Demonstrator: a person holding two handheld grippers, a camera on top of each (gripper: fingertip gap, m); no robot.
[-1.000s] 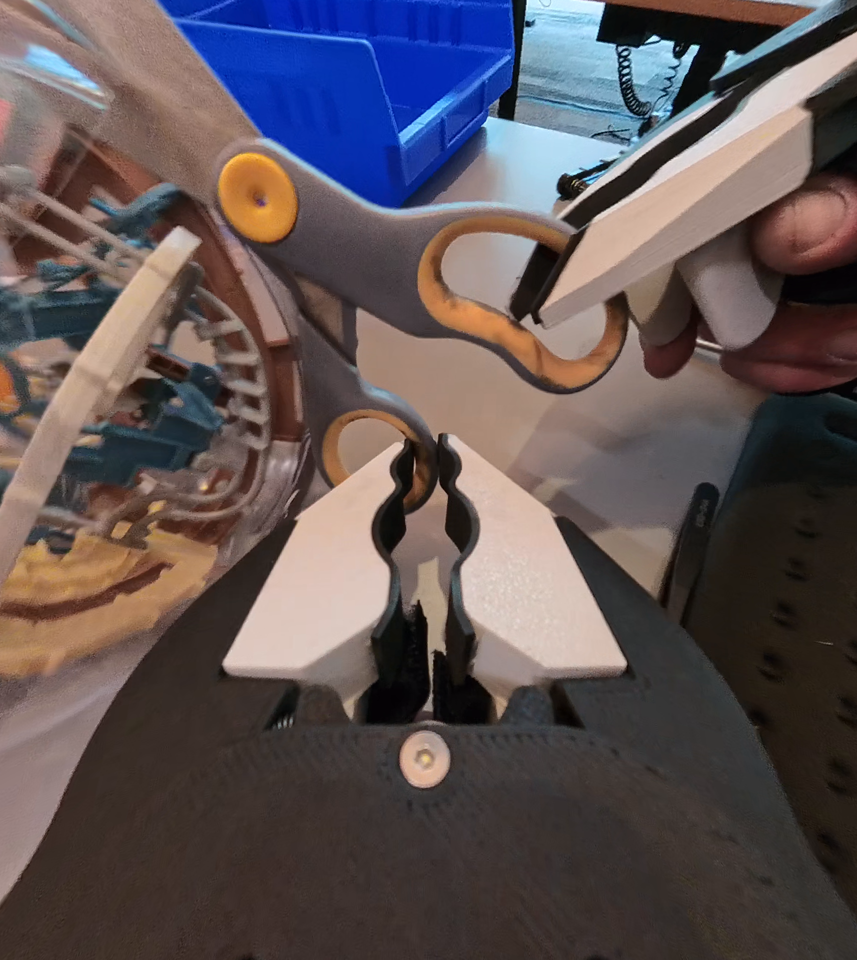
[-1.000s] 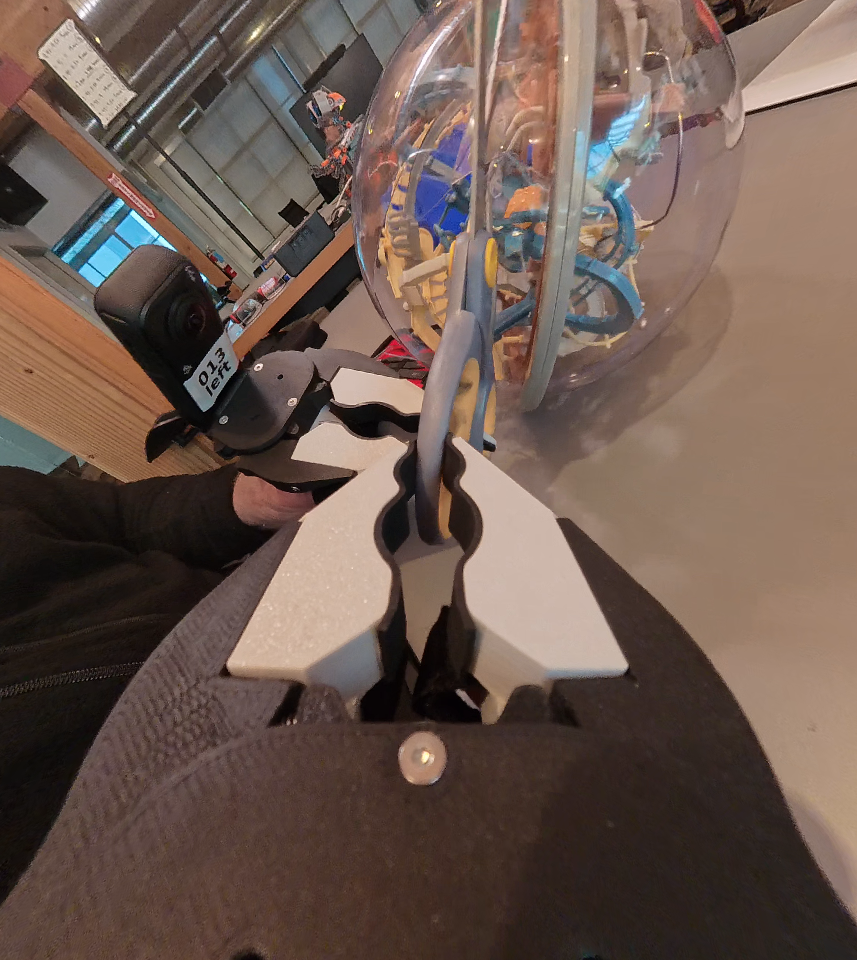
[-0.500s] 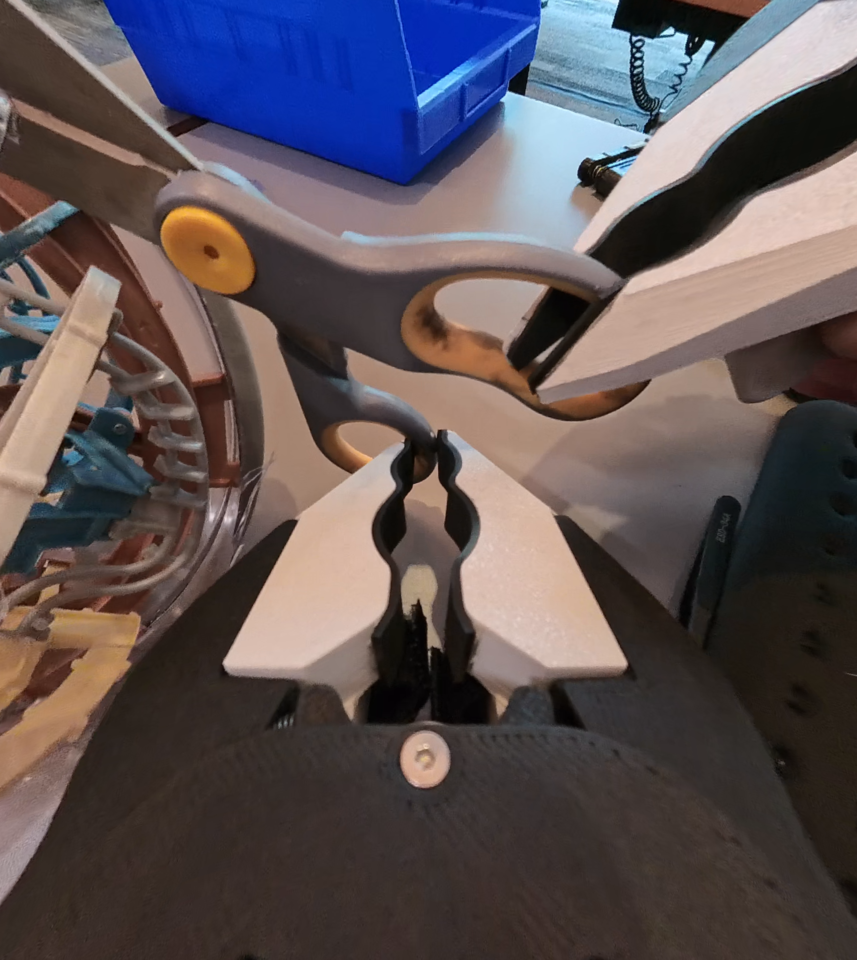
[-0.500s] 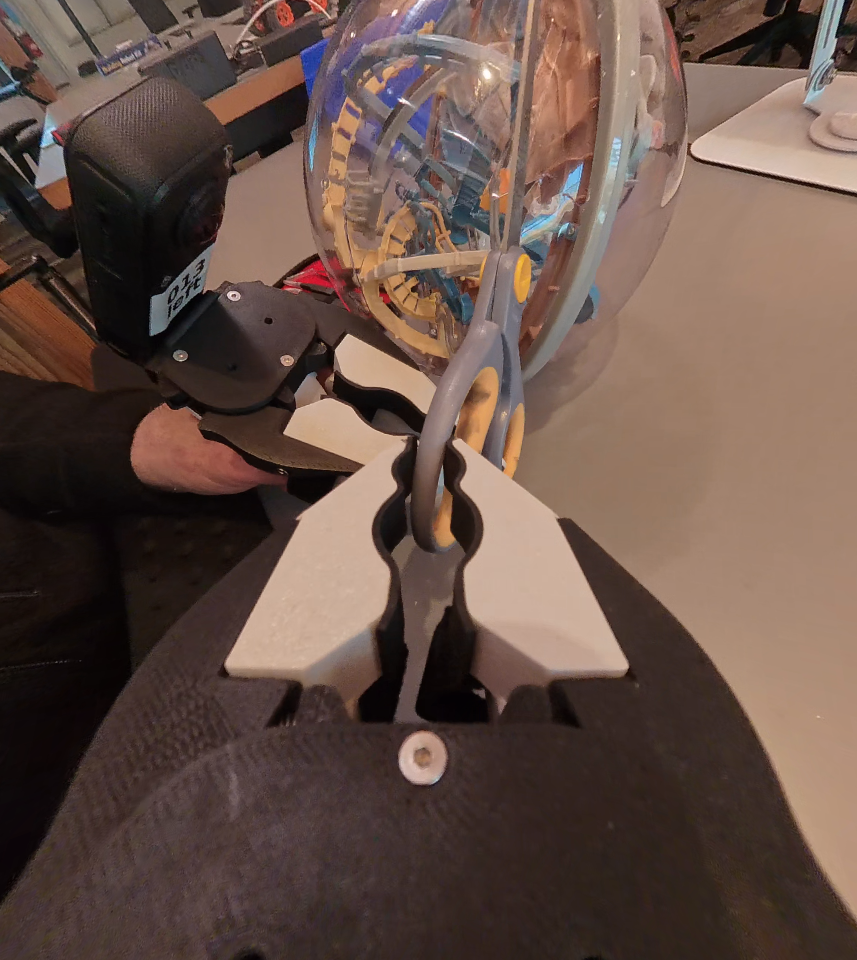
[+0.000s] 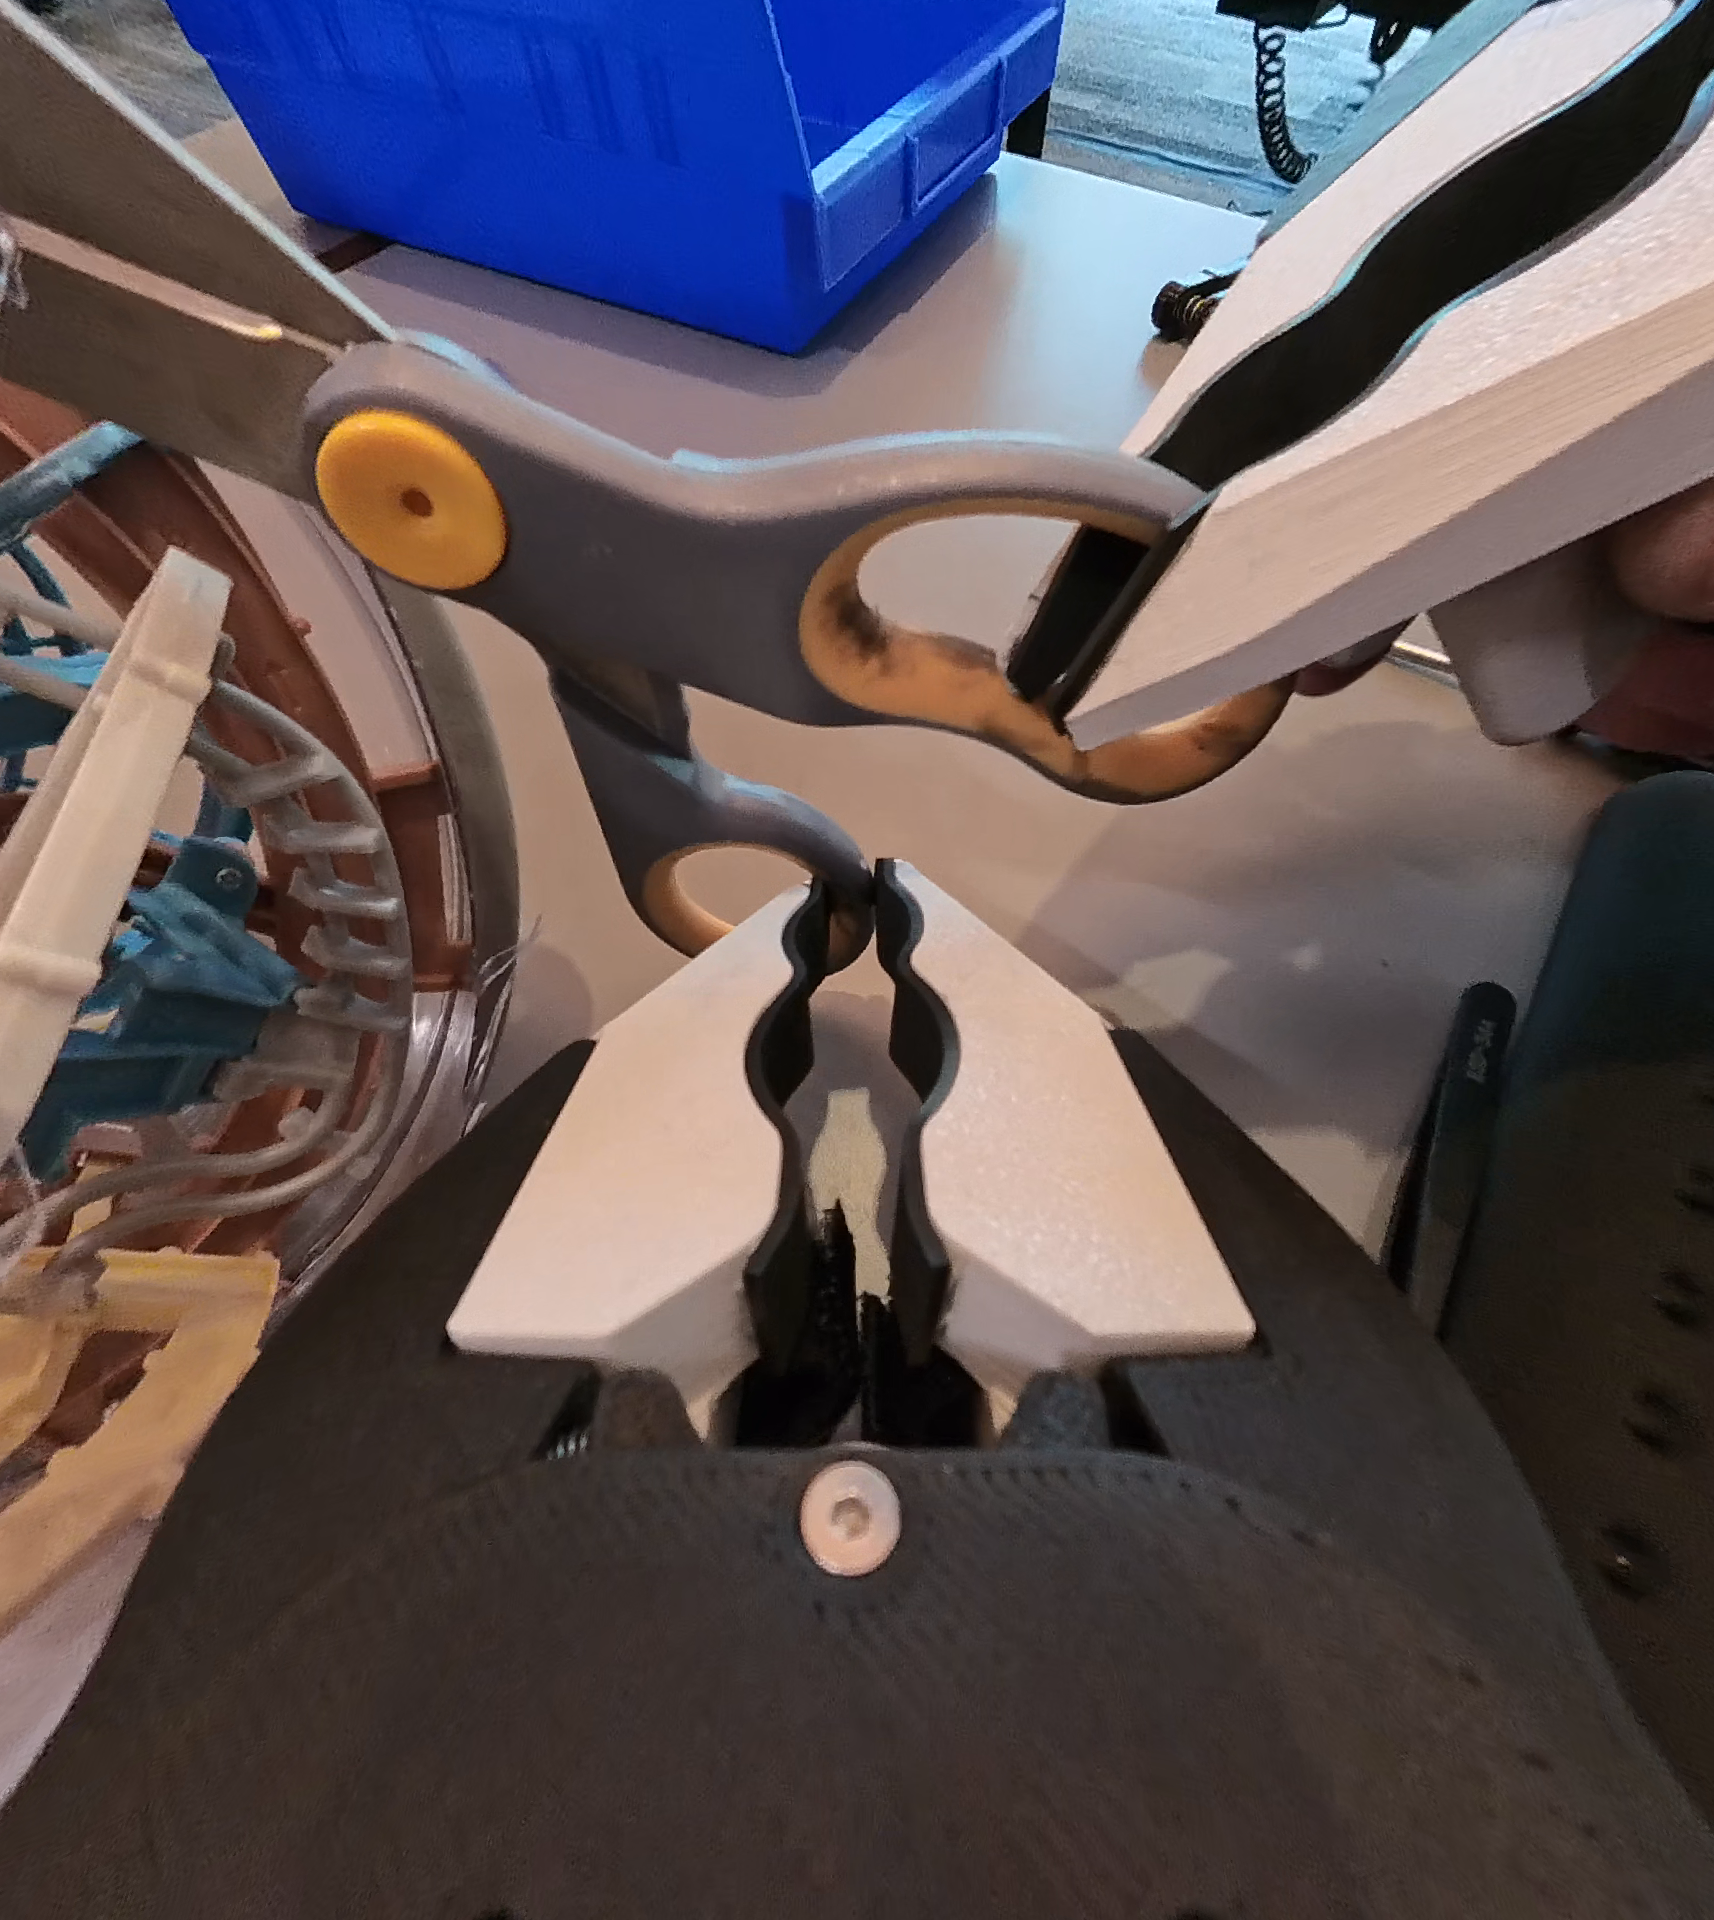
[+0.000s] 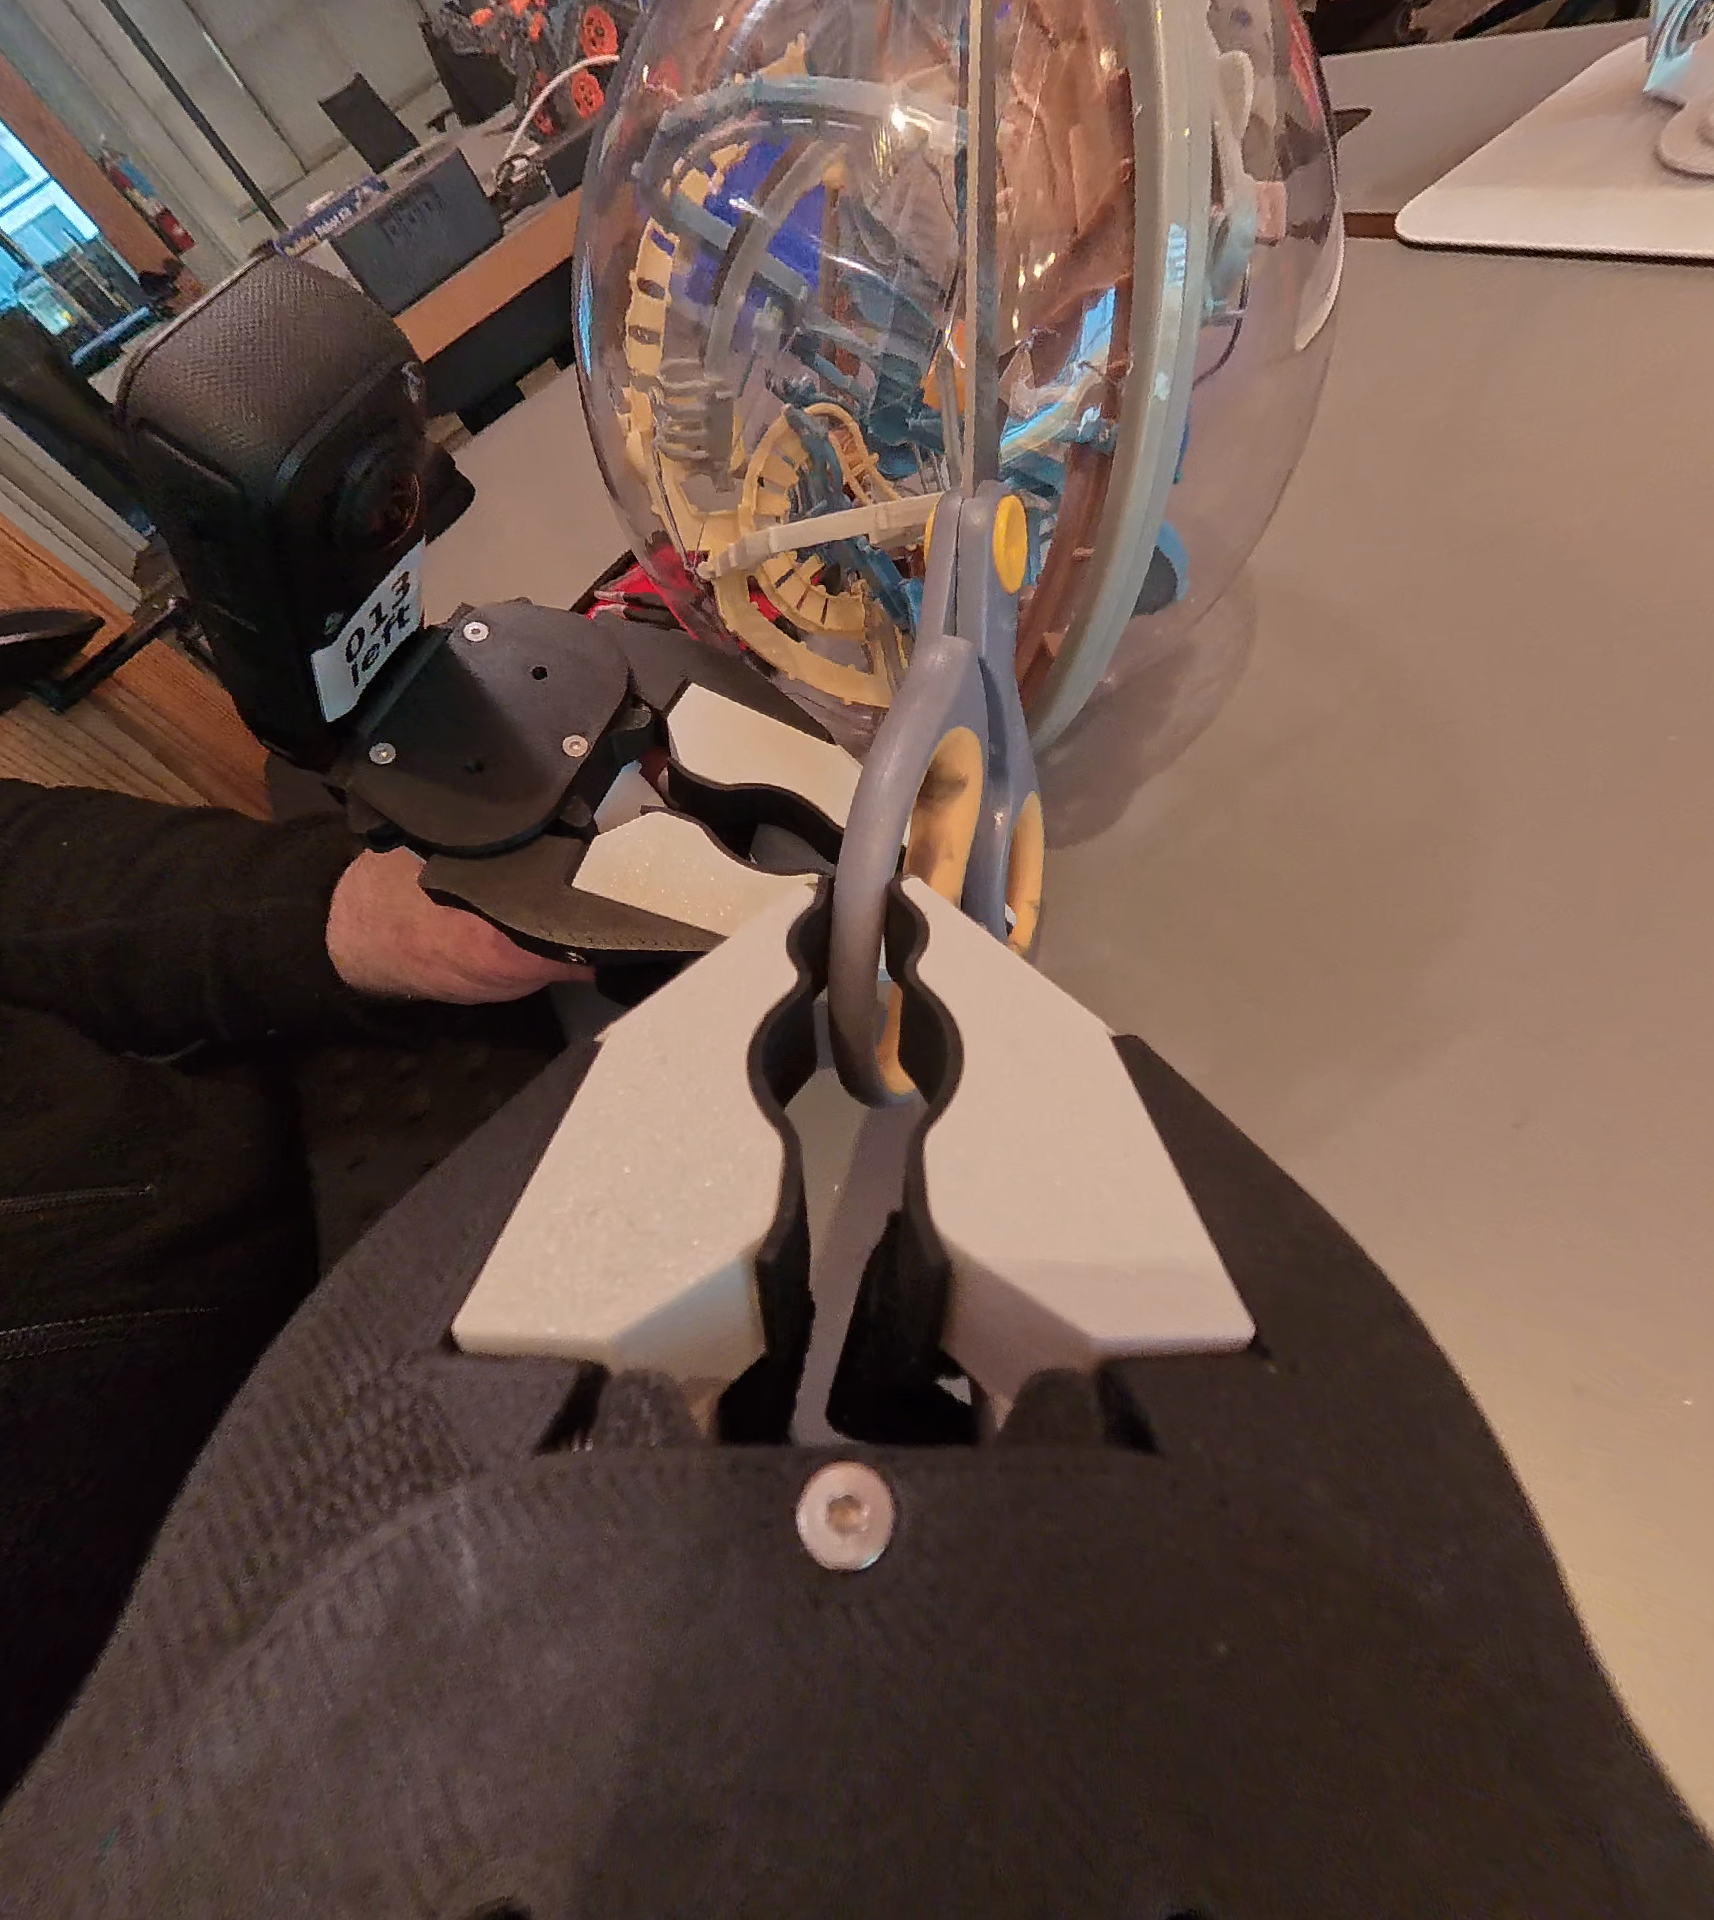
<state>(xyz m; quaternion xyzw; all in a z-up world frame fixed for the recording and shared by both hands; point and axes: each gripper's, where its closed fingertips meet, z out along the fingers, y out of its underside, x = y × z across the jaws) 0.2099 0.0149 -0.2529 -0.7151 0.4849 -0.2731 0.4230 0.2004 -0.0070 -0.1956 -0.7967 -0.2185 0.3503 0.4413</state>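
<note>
One pair of grey-and-yellow scissors (image 5: 624, 561) is hanging above the grey counter (image 5: 1092, 831), blades apart. The left tongs (image 5: 845, 883) are pinching its small handle loop; the right tongs (image 6: 858, 925) are clamping the large loop. One clear maze ball (image 6: 780, 364) is sitting just beyond, crowding the blades. One blue bin (image 5: 624, 135) is standing behind, and one black tweezers (image 5: 1455, 1122) is lying at the counter's edge.

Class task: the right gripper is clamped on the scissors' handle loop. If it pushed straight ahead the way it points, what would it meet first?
Probably the clear ball: it sits right beyond the scissors held in the right gripper. Depth is uncertain.
</note>
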